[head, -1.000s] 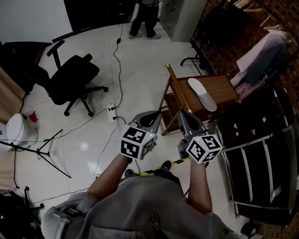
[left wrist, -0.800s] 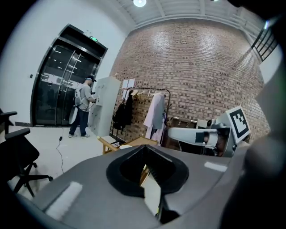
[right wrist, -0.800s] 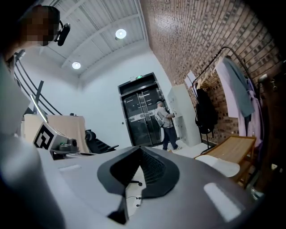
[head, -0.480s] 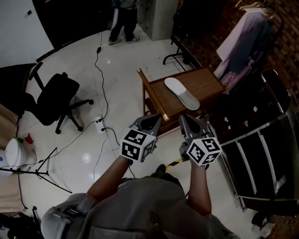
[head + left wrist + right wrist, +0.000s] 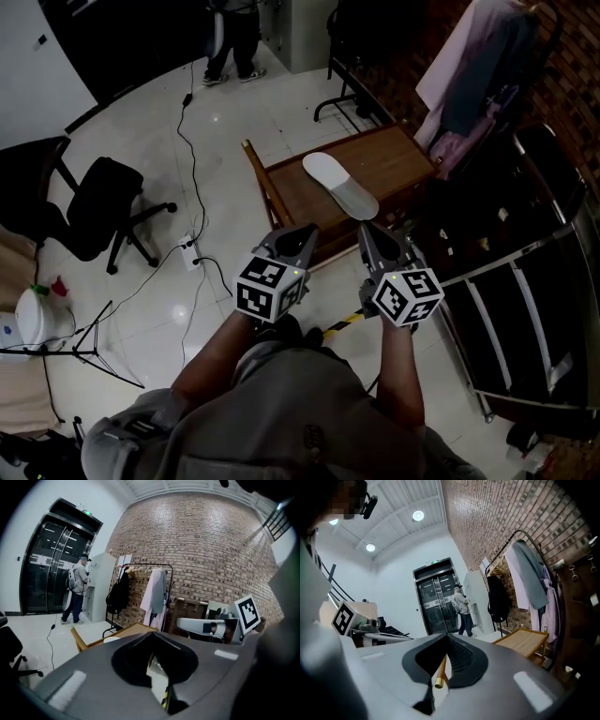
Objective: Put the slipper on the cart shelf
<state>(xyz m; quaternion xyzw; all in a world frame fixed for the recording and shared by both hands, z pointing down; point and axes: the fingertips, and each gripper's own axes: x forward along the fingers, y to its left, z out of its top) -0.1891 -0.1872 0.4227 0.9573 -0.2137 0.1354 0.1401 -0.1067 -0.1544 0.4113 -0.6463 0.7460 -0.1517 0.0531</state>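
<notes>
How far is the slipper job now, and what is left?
Looks done: the white slipper lies flat on top of the wooden cart. In hand: nothing; left gripper and right gripper are short of the cart, jaws together, empty. Left: likely nothing, unless a lower shelf is meant.

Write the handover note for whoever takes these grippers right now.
Left gripper: shut, empty.
Right gripper: shut, empty.
Both are held short of the cart, touching nothing.
Slipper: lying flat on the cart's top, not gripped.
Done: the slipper rests on the cart top.
Left: if a lower shelf is meant, grasp the slipper and move it there; otherwise nothing obvious remains.
</notes>
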